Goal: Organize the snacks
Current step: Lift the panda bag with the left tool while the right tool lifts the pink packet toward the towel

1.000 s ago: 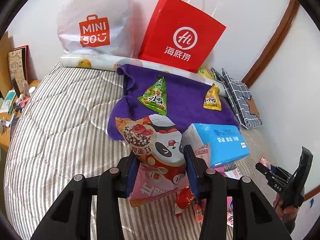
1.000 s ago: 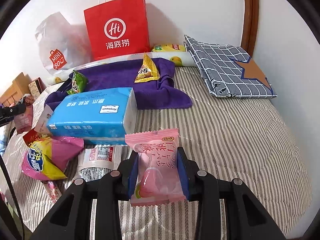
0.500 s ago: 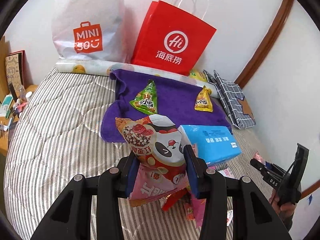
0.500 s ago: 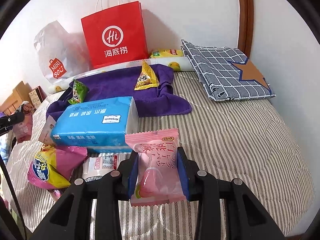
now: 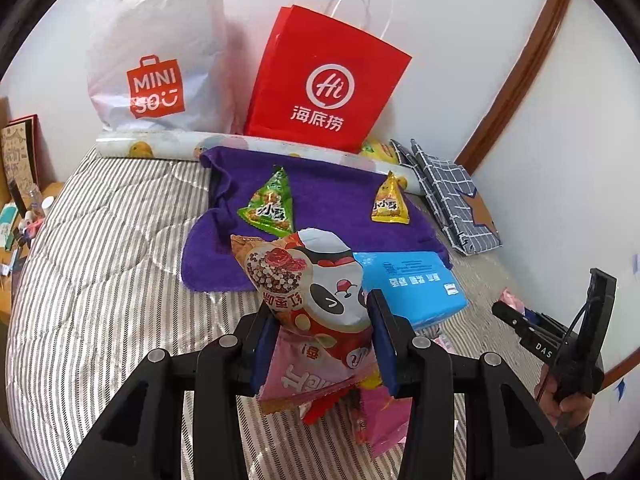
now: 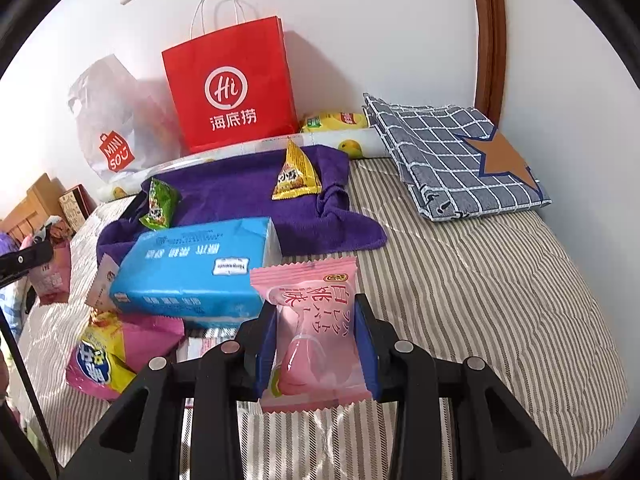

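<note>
Striped bedding covers the bed [image 6: 480, 280], and snacks are scattered all over it. The left gripper [image 5: 324, 336] has its jaws clamped on a red and white panda snack bag [image 5: 320, 292], held up above the bed. The right gripper [image 6: 316, 344] has its jaws squeezed on a pink peach candy packet [image 6: 312, 332], also lifted clear. On the purple towel [image 5: 340, 200] sit a green triangle snack [image 5: 270, 204] and a yellow triangle snack [image 5: 390, 204], well apart. A blue tissue pack [image 6: 192, 272] lies just in front of the towel, with a yellow and pink chip bag [image 6: 108, 356] near it; looks like more wrappers underneath, hard to tell. A red paper bag [image 6: 232, 84] and a white plastic bag [image 5: 156, 60] lean on the wall.
</note>
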